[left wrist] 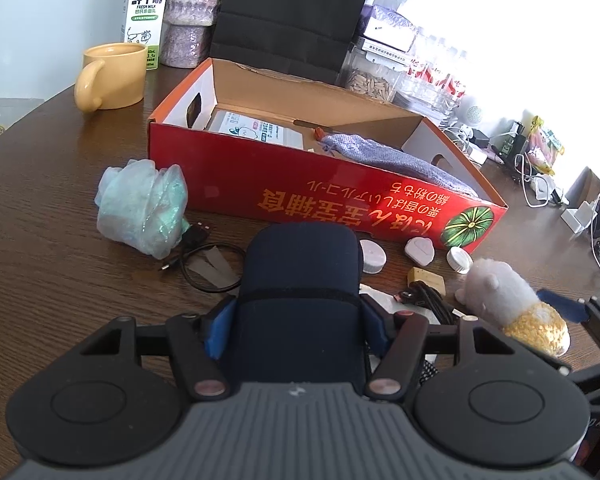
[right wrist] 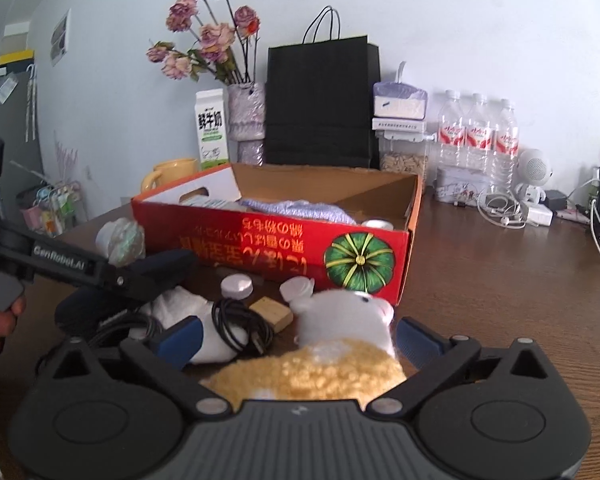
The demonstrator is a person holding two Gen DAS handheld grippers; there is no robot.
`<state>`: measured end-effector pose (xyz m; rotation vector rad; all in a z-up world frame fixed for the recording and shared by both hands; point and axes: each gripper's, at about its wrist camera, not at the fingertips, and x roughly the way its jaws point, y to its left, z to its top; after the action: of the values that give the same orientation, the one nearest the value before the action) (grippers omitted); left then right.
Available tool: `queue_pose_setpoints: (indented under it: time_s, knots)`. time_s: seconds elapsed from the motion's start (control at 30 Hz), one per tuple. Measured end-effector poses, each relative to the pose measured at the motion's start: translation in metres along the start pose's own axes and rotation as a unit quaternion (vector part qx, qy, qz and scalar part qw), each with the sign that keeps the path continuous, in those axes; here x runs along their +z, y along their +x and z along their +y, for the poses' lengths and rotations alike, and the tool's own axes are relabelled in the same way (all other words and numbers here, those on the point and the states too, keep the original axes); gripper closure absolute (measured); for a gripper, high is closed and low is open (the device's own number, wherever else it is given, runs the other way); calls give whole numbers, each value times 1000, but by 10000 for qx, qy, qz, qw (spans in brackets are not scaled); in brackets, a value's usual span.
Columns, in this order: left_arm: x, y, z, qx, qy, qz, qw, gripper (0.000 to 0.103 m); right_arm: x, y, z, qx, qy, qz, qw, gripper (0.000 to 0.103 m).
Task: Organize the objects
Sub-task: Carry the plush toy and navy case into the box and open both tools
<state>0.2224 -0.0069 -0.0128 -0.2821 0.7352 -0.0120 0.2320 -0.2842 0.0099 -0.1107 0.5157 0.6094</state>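
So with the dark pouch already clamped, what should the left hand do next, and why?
Probably lift the dark pouch forward over the red box wall: the left gripper jaws already pinch it, and the box stands open just ahead.

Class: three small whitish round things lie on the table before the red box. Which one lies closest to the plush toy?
The ridged white cap, right beside the plush toy. The heart-embossed piece and the flat disc lie farther off.

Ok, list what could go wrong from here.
1. The dark blue pouch in the left gripper may snag the black cable beside it when lifted.
2. The right gripper is open around the plush toy; closing could also catch the coiled cable.
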Motion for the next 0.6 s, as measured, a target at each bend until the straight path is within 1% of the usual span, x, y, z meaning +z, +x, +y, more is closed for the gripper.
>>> queue_pose_setpoints:
  time_s: [0.07, 0.13, 0.23, 0.27, 0.37, 0.47, 0.6]
  knots:
    - [0, -1, -1, -16, 25, -6, 10000, 38, -5, 5, -3, 13, -1, 262, 9997, 0]
    - [-1, -2, -3, -24, 72, -23, 10000, 39, -8, 9, -2, 67, -28, 391, 9992, 0]
    - [-1, -5, -4, -24, 133, -57, 9999, 39, -7, 10, 0, 43, -52, 371, 9993, 1]
    - [-1, -6, -4, -20, 158, -81, 9998, 39, -7, 10, -1, 25, -25, 363, 9993, 5]
    - [1, -10, -3, 5, 198, -149, 9997, 39, -7, 6, -1, -44, 52, 289, 9996, 10]
    - [2, -13, -2, -3, 206, -202, 9996, 39, -6, 3, 1, -143, 97, 177, 9997, 11]
    - [4, -20, -2, -40, 263, -296, 9992, 39, 0, -5, 3, -174, 212, -48, 9996, 12]
